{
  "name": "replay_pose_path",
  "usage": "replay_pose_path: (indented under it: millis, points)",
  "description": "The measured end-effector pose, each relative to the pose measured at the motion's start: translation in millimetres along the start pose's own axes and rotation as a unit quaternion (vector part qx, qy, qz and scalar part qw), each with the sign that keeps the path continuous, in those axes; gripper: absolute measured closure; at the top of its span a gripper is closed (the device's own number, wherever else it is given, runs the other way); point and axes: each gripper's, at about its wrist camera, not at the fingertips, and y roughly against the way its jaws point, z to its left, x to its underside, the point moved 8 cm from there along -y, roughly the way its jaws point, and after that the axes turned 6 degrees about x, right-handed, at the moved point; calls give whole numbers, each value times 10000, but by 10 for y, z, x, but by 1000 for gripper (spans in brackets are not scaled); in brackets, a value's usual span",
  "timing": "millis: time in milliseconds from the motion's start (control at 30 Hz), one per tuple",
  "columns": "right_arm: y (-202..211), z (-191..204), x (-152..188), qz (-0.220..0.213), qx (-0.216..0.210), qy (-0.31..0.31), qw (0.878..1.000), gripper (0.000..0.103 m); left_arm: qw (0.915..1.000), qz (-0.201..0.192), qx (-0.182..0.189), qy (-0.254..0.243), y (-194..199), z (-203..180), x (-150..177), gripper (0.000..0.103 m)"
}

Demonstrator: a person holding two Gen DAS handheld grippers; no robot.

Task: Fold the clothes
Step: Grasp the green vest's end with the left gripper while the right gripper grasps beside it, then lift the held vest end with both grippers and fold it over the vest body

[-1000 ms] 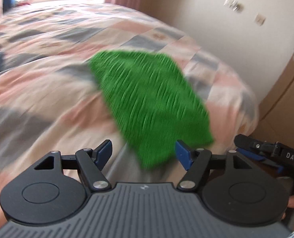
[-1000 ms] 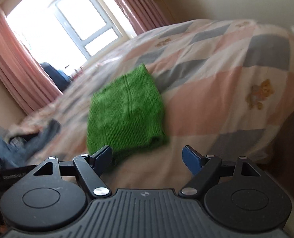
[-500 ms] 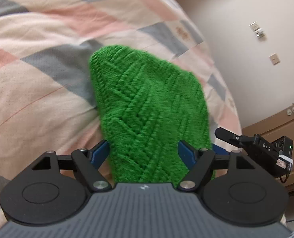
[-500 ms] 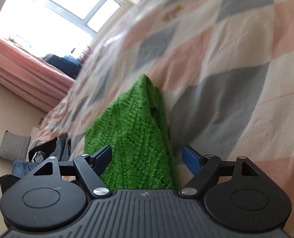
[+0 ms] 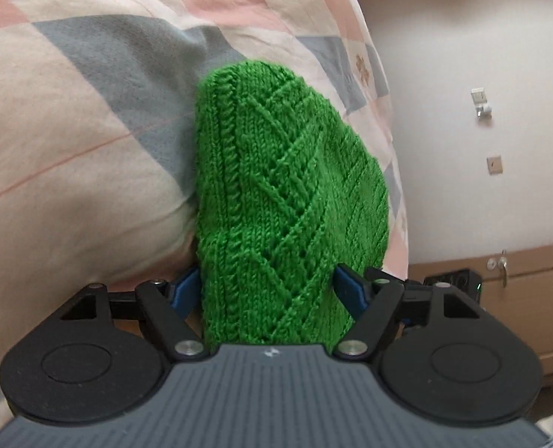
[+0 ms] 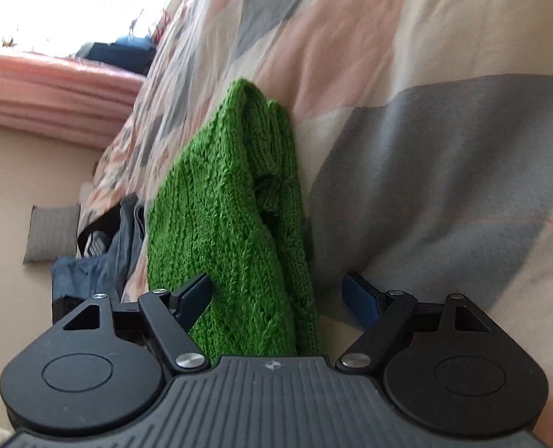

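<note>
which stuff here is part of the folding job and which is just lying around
In the job:
- green knitted garment, folded on the bed quilt
- left gripper, closing, the garment between its fingers
- right gripper, fingers either side of the garment's edge

Lying about:
- blue denim clothes in a heap farther down the bed
- grey cushion
- pink curtain
- wooden cabinet

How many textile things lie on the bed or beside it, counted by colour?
Green: 1, the folded green knitted sweater.
Blue: 1, the crumpled blue denim garment.
Grey: 1, the small grey cushion.
Patchwork: 1, the pink, grey and cream quilt.
Total: 4
</note>
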Motion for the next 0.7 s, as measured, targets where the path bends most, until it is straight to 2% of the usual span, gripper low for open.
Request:
replay_pose_path:
  millis: [67,133,300,467,567,700]
  points:
    - [-74,46,-1,198,-98,149,9996,39,9998,82,-156,-127,-42,-29,6,39]
    - [-171,63,19,407,-310,-102,9986,63,9990,151,-340,-259,-61,-72,8,42]
    - [-195,67,52,236,-335,-339,9986,71,9969,196,-730,-236,-3,-252,13,56]
    - [47,192,-15,202,-287,-412,9985,76,9935,135,-1084,-309,-16,-752,-31,63]
    - [296,218,-193,267,-382,-429,9980,76,9933,-7,-1086,-383,-211,-1190,-75,63]
    - [776,64,-613,340,-448,-502,9972,76,9957,-148,-855,-323,-769,-1723,-143,63]
